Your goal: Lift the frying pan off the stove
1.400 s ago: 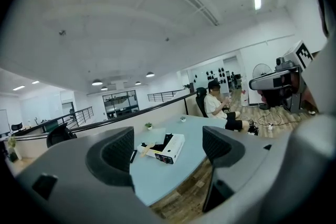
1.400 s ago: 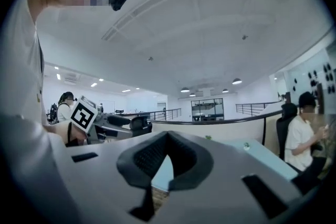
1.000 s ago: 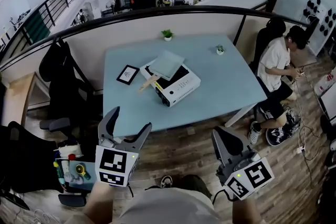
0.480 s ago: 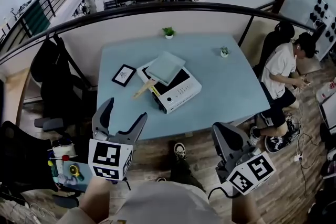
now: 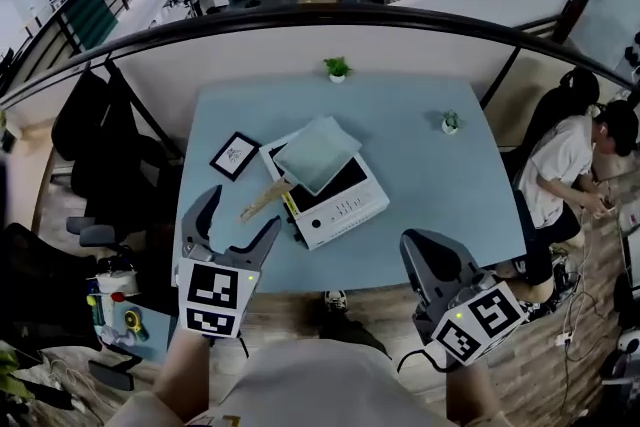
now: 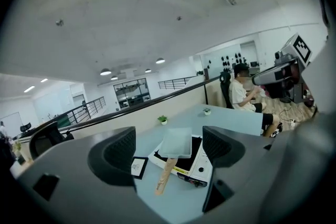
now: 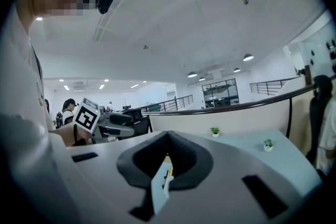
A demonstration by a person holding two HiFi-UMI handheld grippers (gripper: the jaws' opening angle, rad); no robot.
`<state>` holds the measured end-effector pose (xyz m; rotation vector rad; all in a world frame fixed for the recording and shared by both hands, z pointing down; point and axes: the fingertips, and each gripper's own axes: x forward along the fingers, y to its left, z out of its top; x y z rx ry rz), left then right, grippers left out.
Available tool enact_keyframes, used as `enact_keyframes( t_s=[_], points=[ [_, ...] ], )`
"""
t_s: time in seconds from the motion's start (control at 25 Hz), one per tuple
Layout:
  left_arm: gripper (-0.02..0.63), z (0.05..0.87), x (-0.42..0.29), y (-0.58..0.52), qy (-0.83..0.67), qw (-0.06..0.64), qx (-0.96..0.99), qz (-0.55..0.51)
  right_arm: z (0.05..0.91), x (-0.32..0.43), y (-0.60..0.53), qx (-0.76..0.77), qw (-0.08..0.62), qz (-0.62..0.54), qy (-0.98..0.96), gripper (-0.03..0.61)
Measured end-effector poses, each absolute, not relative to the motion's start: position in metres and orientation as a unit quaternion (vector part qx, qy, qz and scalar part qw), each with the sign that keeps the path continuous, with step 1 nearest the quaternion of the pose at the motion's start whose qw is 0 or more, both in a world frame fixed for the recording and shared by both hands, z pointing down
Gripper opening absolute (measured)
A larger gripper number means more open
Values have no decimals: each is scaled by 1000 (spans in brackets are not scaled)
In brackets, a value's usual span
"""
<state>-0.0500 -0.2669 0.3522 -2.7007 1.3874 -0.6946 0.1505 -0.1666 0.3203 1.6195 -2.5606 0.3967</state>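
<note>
A square pale frying pan with a wooden handle rests on the white tabletop stove in the middle of the light-blue table. My left gripper is held open in front of the table's near edge, short of the handle and touching nothing. Its view frames the pan and the stove between its jaws, left gripper. My right gripper hovers shut and empty off the near right edge. In the right gripper view, its jaws hide most of the stove.
A small framed picture lies left of the stove. Two tiny potted plants stand at the back and right. A person sits at the table's right side. Chairs with dark coats stand at the left, a cluttered cart near left.
The view has closed in on the table, so the stove and pan sit nearer both grippers. Both grippers keep their states, left open and right shut.
</note>
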Motion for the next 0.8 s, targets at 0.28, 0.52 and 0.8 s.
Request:
enact_keyframes(
  t_s=[0.28, 0.52, 0.8],
  points=[
    [394, 394, -24, -315, 466, -10, -832, -301, 341, 180, -240, 474, 56, 152, -865, 3],
    [399, 459, -26, -335, 432, -45, -807, -401, 371, 188, -279, 431, 74, 171, -883, 3],
    [399, 504, -27, -349, 413, -70, -790, -448, 407, 183, -303, 396, 101, 199, -891, 3]
  ],
)
